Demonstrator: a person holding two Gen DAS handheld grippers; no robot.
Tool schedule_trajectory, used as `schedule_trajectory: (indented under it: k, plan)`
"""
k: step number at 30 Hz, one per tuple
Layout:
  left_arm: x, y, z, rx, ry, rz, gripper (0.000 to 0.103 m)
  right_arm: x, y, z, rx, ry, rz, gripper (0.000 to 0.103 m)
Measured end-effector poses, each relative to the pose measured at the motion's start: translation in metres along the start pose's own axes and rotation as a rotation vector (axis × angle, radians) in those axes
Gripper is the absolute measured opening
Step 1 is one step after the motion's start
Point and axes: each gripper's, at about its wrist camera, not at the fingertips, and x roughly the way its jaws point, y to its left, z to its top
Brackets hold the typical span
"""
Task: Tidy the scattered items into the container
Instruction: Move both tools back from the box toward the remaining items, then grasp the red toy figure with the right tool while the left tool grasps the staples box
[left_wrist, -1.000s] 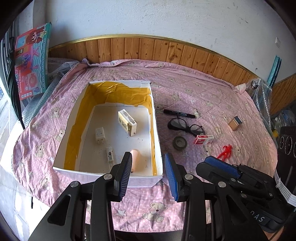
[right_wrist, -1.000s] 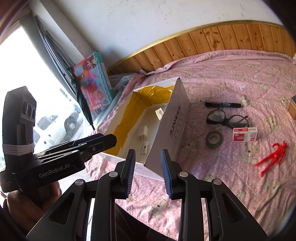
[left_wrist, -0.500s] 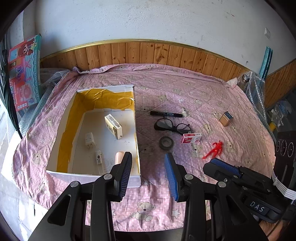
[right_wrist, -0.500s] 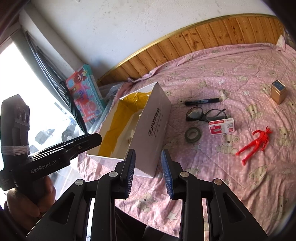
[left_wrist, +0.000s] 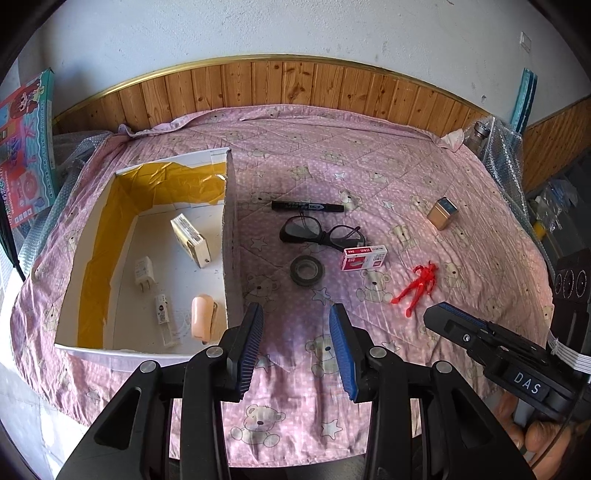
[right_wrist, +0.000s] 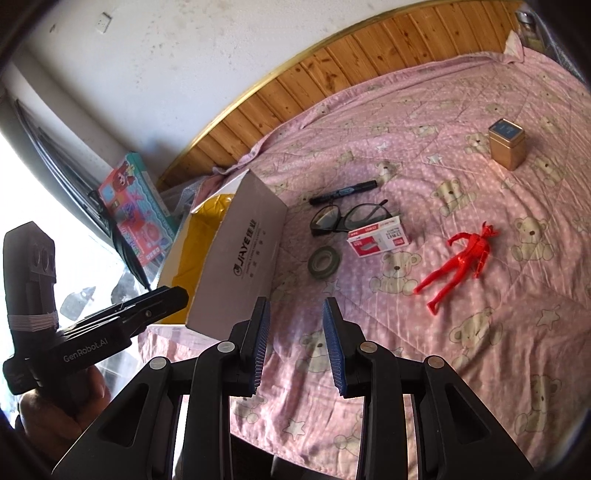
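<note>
Blue-padded jaws on both tools stand wide apart with nothing between them: left gripper (left_wrist: 295, 345) low over the near edge of the pink quilt (left_wrist: 369, 177), right gripper (right_wrist: 295, 339) beside it, also over quilt, neither touching any item. Surface looks like a bed or padded top under the quilt, can't tell which. White box (left_wrist: 229, 236) with yellow lining sits just left of the left gripper's line, already holding a cream carton (left_wrist: 190, 240), a white charger (left_wrist: 144, 273), a small white stick-shaped thing (left_wrist: 162, 314) and a peach-coloured piece (left_wrist: 201, 321). Still loose on the quilt, near to far: red figure (right_wrist: 458, 262), grey tape roll (left_wrist: 306, 269), red-and-white staples box (left_wrist: 364, 258), black glasses (left_wrist: 317, 232), black marker (left_wrist: 306, 206), gold tin (right_wrist: 506, 144) well apart at the far right. So roughly half remains, my read. Risks: tape roll lies flat, jaws coming straight down could skid off the rim or pinch quilt fabric and drag the neighbours. Glasses touch the staples box and lie just beside the marker, so a sloppy close could catch a temple arm or take two things at once. Figure is thin with splayed limbs, likely to twist in the grip. Soft quilt gives under pressure, so depth is easy to misjudge. Box wall is tall and light; clipping it on the drop could shove or tip it.
</note>
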Motion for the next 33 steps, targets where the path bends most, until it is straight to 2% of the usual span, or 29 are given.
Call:
schedule_trajectory:
  k: [7, 11, 18, 25, 30, 33]
  plan:
    - [0.039, -0.018, 0.005, 0.014, 0.061, -0.035, 0.040, 0.004, -0.037, 0.005, 0.069, 0.000, -0.060, 0.033]
    - [0.059, -0.028, 0.012, 0.028, 0.087, -0.059, 0.046, 0.007, -0.060, 0.008, 0.115, 0.003, -0.100, 0.036]
    - [0.100, -0.045, 0.022, 0.056, 0.125, -0.084, 0.050, 0.017, -0.092, 0.010, 0.173, 0.022, -0.165, 0.037]
    - [0.139, -0.067, 0.036, 0.132, 0.130, -0.102, 0.053, 0.033, -0.112, 0.009, 0.196, 0.054, -0.227, 0.037]
    - [0.172, -0.072, 0.046, 0.171, 0.123, -0.103, 0.053, 0.048, -0.122, 0.013, 0.187, 0.071, -0.266, 0.038]
    - [0.191, -0.072, 0.051, 0.178, 0.128, -0.127, 0.053, 0.058, -0.127, 0.018, 0.190, 0.081, -0.275, 0.040]
